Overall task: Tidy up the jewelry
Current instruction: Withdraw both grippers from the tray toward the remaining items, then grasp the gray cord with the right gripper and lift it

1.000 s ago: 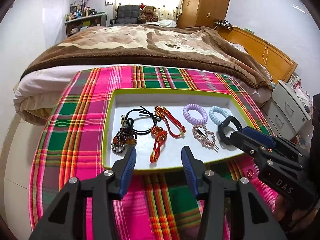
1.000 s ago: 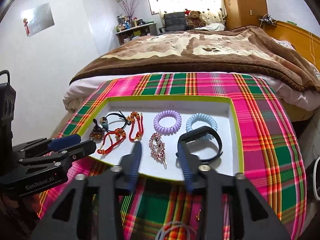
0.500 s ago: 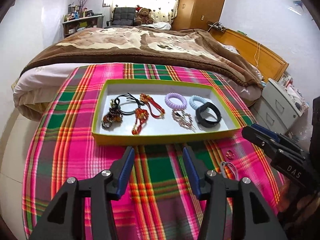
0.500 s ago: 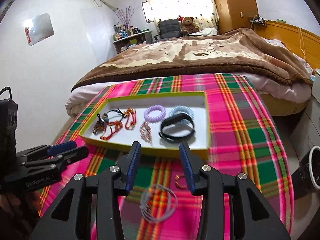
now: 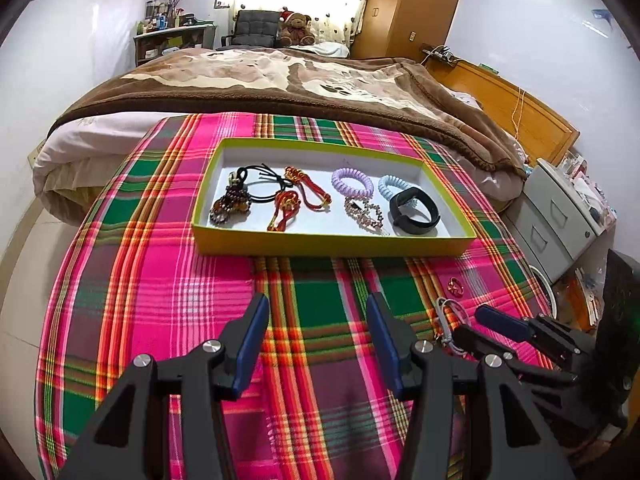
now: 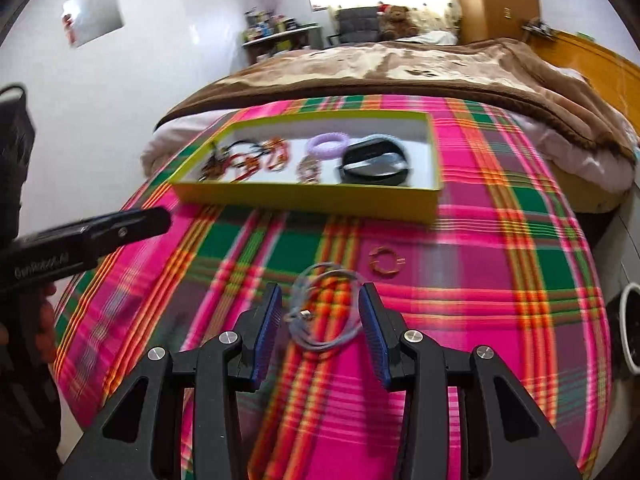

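Two loose pieces lie on the plaid cloth [image 5: 160, 280] near its right edge: a thin silver bracelet [image 6: 326, 312] between the right gripper [image 6: 320, 332]'s wide-apart fingers, and a gold ring [image 6: 386, 261] just beyond. The green-rimmed tray [image 5: 332, 245] of jewelry sits mid-bed. The left gripper [image 5: 318, 344] hovers, fingers wide and empty. Behind are a brown blanket [image 5: 280, 80] and wardrobe [image 5: 408, 8].
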The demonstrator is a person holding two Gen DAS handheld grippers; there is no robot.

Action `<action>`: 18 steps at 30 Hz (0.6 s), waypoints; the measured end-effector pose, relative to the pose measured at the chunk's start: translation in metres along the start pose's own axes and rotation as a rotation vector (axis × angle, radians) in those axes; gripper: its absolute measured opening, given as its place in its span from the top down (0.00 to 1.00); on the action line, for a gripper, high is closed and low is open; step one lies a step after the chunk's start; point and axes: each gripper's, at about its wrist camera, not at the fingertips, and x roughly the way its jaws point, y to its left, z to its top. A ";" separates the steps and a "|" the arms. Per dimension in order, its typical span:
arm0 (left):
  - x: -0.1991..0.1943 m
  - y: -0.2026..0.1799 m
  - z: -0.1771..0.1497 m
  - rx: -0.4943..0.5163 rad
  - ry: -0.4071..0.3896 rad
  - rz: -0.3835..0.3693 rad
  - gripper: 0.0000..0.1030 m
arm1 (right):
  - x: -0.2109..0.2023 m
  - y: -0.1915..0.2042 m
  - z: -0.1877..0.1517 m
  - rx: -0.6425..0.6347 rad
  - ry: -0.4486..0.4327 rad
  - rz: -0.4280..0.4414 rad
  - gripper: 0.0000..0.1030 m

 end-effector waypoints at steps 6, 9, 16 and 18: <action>-0.001 0.003 -0.006 -0.003 0.007 0.002 0.49 | 0.013 0.013 -0.003 -0.043 0.032 0.000 0.60; 0.000 0.004 -0.008 -0.006 0.012 0.000 0.49 | 0.017 0.018 -0.005 -0.070 0.047 -0.003 0.60; 0.002 0.000 -0.009 0.000 0.023 -0.004 0.49 | 0.023 0.022 -0.011 -0.101 0.086 -0.048 0.60; 0.003 -0.001 -0.009 0.002 0.026 -0.002 0.49 | 0.022 0.024 -0.011 -0.120 0.082 -0.068 0.64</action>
